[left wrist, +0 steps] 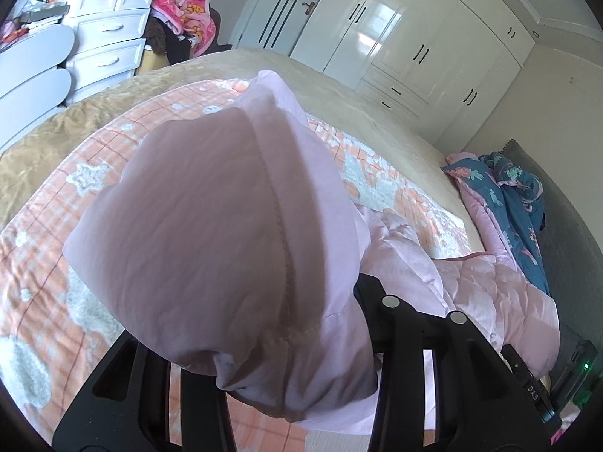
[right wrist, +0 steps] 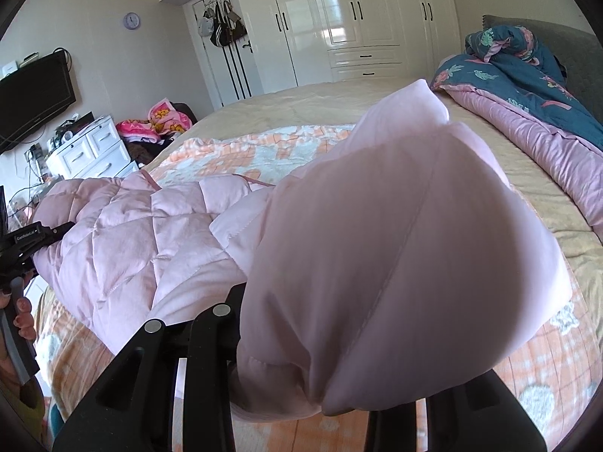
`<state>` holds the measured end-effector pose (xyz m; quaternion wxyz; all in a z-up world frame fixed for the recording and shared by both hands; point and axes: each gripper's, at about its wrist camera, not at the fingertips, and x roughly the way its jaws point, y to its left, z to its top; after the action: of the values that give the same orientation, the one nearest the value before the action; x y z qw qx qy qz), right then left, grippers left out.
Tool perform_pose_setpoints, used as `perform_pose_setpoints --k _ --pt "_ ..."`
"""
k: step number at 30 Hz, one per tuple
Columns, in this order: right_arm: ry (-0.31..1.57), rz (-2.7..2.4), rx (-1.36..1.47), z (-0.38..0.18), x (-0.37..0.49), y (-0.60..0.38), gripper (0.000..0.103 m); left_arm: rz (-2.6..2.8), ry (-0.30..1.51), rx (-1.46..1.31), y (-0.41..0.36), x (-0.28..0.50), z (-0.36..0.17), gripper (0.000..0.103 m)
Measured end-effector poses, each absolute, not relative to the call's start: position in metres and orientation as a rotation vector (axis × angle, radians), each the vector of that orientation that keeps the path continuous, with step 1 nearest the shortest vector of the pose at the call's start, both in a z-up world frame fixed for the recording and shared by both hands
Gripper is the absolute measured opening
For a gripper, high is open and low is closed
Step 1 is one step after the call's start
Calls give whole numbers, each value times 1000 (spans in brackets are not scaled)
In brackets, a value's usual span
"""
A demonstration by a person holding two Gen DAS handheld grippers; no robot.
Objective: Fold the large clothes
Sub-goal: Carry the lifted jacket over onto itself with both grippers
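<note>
A pale pink quilted down jacket [right wrist: 143, 233] hangs between my two grippers above the bed. In the left wrist view a puffed part of the jacket [left wrist: 211, 233] fills the middle and covers the fingertips of my left gripper [left wrist: 297, 361], which is shut on the fabric. The rest of the jacket [left wrist: 501, 293] trails off to the right. In the right wrist view another puffed part [right wrist: 395, 248] covers my right gripper [right wrist: 312, 384], also shut on the fabric. The left gripper [right wrist: 26, 241] shows at the left edge, holding the jacket's far end.
An orange and white checked blanket [left wrist: 49, 248] lies on the beige bed [right wrist: 301, 101] under the jacket. A blue and pink duvet [right wrist: 527, 75] is bunched by the headboard. White wardrobes [right wrist: 339, 19], a white drawer unit [left wrist: 109, 26] and a wall TV [right wrist: 34, 94] surround the bed.
</note>
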<state>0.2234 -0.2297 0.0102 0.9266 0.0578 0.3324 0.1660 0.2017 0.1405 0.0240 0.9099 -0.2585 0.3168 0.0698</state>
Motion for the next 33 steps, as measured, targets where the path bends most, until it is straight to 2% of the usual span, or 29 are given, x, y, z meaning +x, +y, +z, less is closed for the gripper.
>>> perform_pose_setpoints --k 22,33 --pt "750 322 190 -15 158 -257 33 113 686 -491 127 126 1 33" --pt "866 319 262 -50 146 -275 38 110 759 -509 135 108 -29 37"
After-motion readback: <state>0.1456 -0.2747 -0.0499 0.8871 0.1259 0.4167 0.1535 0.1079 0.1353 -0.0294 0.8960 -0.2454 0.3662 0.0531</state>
